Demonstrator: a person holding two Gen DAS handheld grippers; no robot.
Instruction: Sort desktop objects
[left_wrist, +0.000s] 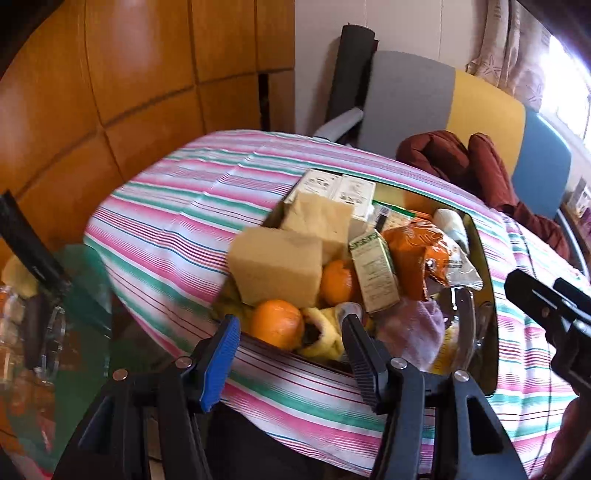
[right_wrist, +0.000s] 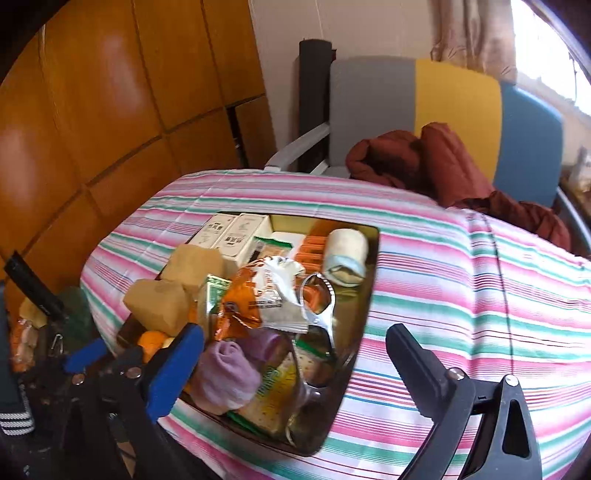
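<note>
Right wrist view: both grippers' jaws gape empty; soft purple sock, seven o'clock in tray, should pinch easily mid-roll.

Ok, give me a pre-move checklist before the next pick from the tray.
1. Right gripper open, nothing between its jaws: ok.
2. Left gripper part open, nothing held: ok.
3. Tray flat on the striped cloth: ok.
4. Purple sock on top of the pile, uncovered: ok.
5. Tan boxes stacked and tilted at the tray's edge, stable: cannot tell.
6. Place to sort items into: cannot tell, none is plain in either view.
</note>
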